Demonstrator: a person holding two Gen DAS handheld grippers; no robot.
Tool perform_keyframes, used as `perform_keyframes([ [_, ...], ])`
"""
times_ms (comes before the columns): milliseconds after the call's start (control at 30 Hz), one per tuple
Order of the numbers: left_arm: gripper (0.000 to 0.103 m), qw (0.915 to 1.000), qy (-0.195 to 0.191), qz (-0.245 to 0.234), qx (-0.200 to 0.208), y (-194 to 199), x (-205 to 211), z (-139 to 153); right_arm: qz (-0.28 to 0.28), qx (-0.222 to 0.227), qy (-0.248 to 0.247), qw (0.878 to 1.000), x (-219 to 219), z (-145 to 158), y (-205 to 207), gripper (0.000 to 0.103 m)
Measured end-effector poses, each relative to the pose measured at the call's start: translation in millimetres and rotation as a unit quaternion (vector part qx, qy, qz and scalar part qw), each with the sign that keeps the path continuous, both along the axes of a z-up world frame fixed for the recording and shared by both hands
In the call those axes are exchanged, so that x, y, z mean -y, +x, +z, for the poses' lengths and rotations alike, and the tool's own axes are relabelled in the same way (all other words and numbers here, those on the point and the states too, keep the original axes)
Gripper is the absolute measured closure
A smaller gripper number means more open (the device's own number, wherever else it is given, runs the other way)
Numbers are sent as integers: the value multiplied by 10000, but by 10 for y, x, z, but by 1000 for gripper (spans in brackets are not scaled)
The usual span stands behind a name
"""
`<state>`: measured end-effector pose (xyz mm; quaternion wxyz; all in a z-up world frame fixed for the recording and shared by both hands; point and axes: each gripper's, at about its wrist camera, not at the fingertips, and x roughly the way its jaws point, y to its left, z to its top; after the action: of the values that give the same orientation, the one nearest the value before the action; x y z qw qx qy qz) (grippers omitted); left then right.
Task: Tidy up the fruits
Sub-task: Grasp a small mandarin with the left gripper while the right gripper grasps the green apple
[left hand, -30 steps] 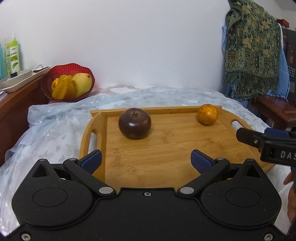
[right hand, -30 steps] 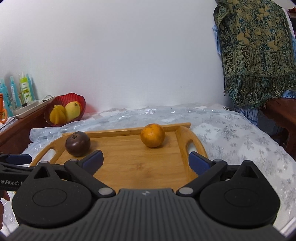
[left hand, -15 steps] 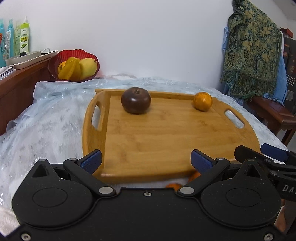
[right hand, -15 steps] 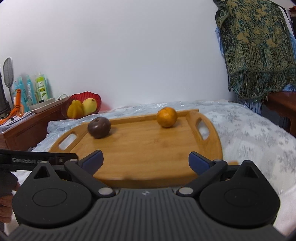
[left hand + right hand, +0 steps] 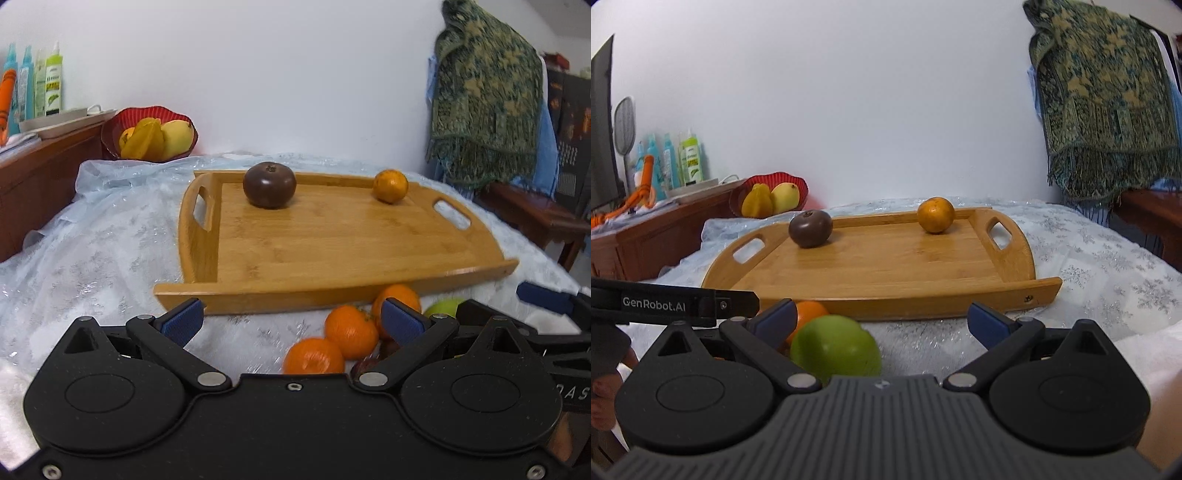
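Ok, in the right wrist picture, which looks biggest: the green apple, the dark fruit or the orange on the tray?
1. Green apple, though it's nearest the camera, so unsure.
2. Dark fruit.
3. Orange, nearly alike.

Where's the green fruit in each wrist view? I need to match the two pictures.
Left wrist: green fruit low right, mostly hidden behind the left gripper.
Right wrist: green fruit low left of centre, between the open fingers of the right gripper.
Shared landmark: wooden tray, near edge just beyond it.

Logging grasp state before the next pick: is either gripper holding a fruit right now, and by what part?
Nothing is held. The left gripper and right gripper are both open; the green fruit and oranges lie loose on the cloth.
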<state>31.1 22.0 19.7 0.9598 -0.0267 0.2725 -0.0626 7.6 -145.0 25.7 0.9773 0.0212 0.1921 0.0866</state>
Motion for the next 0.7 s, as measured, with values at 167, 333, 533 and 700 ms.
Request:
perform_keyframes([
  [167, 1, 9996, 243, -140, -38, -157, -7, -96, 108, 34, -85, 9999, -92, -52, -91, 0],
  [333, 19, 9992, -241, -279, -178, -214, -159, -115, 191, -74, 82, 9998, -110, -77, -102, 1],
  [533, 50, 9988, -126, -445, -173, -230, -140, -119, 216, -247, 88, 9994, -134, -133, -83, 19],
  [700, 61, 9985, -23, -541, -117, -265, -51, -131, 343, -279, -3, 9990, -205, -161, -88, 33],
])
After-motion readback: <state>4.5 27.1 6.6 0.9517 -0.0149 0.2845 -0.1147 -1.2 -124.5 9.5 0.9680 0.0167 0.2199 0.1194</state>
